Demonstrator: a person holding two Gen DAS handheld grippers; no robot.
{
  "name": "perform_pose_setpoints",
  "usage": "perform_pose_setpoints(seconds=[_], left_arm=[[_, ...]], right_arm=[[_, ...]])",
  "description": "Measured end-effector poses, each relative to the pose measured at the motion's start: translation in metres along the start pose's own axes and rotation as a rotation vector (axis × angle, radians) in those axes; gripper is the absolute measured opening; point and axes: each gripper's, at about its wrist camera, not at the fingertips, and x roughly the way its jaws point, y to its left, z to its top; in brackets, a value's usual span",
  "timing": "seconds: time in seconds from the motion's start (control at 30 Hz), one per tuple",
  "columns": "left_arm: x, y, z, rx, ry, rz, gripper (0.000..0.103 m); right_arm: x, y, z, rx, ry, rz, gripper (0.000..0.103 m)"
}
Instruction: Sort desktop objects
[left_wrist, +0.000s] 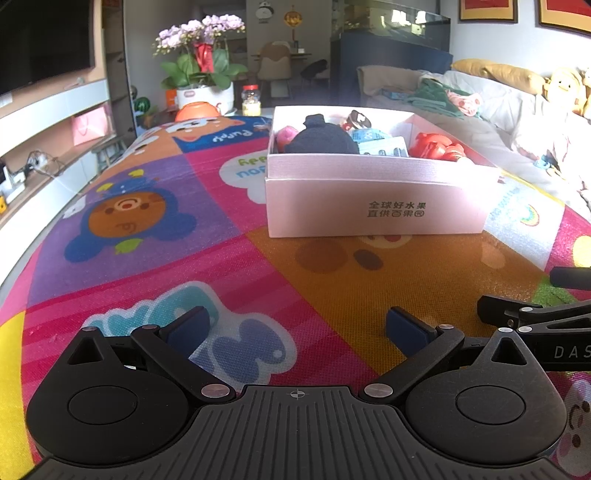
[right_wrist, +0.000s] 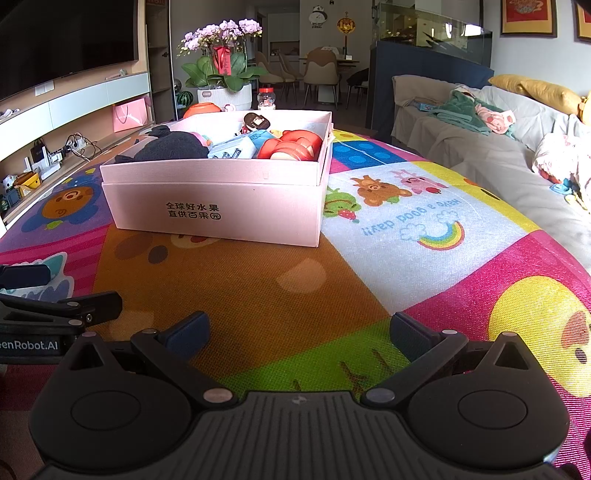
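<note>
the box (left_wrist: 376, 199) is lying ahead of both grippers; left gripper (left_wrist: 295, 328) and right gripper (right_wrist: 299, 332) are holding jaws apart, empty; neither is looking nearer.

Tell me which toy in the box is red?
The red toy at the right end of the pink box. The lump at the left end is black, and the packet between them is light blue.

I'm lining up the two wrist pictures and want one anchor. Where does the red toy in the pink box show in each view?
Left wrist view: the red toy lies in the right end of the pink box, upper right of centre.
Right wrist view: the red toy is again at the box's right end, upper middle, just left of centre.
Shared landmark: the black printed characters on the box's front wall.
</note>
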Motion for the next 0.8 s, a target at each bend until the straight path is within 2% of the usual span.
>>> perform_pose_setpoints(seconds=[0.3, 0.8], left_arm=[[-0.0028, 0.0004, 0.0021, -0.002, 0.042, -0.014, 0.103], [-0.0024, 0.0019, -0.0009, -0.013, 0.018, -0.004, 0.103]], right_arm=[[0.0001, 0.0, 0.0, 0.0, 0.0, 0.0, 0.103], [0.0003, 0.0, 0.0001, 0.0, 0.0, 0.0, 0.103]])
